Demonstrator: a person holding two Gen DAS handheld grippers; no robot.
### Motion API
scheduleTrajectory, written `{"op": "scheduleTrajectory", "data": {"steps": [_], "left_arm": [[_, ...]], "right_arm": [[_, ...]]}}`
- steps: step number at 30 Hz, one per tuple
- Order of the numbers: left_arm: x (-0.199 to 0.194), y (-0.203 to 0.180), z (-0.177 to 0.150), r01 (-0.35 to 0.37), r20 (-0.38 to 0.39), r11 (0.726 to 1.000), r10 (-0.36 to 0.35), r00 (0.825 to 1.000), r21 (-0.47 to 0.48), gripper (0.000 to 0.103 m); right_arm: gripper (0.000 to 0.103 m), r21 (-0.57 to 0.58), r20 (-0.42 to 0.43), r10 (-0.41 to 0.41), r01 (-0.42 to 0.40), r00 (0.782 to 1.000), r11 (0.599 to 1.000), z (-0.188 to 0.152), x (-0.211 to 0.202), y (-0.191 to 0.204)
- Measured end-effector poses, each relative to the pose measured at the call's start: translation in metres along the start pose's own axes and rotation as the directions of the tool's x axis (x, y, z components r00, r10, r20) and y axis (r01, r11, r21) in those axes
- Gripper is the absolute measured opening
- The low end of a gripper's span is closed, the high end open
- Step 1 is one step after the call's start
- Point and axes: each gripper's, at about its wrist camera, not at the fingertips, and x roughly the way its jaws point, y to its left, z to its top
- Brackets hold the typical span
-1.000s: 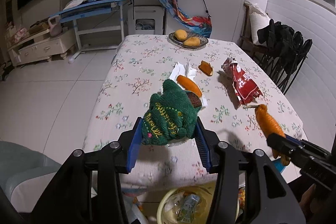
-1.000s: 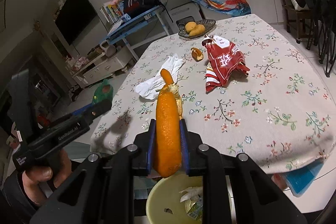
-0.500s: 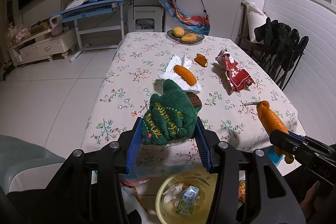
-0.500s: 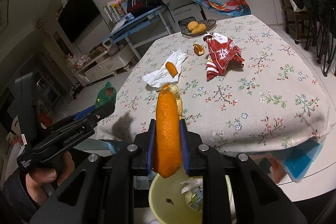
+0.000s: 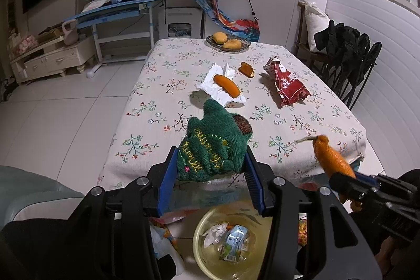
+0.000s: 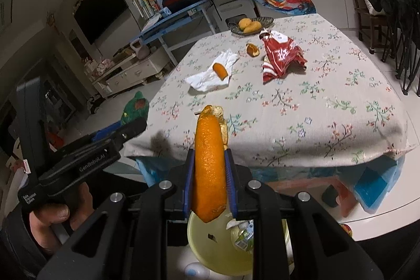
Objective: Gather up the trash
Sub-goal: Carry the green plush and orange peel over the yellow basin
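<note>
The left tongs (image 5: 211,175) clench a green knit cloth (image 5: 210,148) with yellow stitched lettering, unreadable. The right tongs (image 6: 208,175) grip an orange peel (image 6: 210,169) above the yellow bin (image 6: 210,248); "GenRobot.AI" shows at 9 o'clock. A red wrapper (image 6: 282,58) lies on the tabletop (image 6: 328,106) at 1 o'clock.

A floral pattern is borne by the pale tablecloth (image 5: 168,85); the green cloth (image 5: 212,148) is stitched, seemingly, in gold.
</note>
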Motion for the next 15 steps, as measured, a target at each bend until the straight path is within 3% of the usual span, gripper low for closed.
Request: {"op": "scheduleTrajectory", "data": {"steps": [15], "left_arm": [[-0.016, -0.011, -0.015, 0.013, -0.006, 1.000, -0.013, 1.000, 0.020, 0.047]], "right_arm": [[0.023, 0.013, -0.149, -0.031, 0.033, 0.988, 0.999, -0.027, 0.021, -0.002]]}}
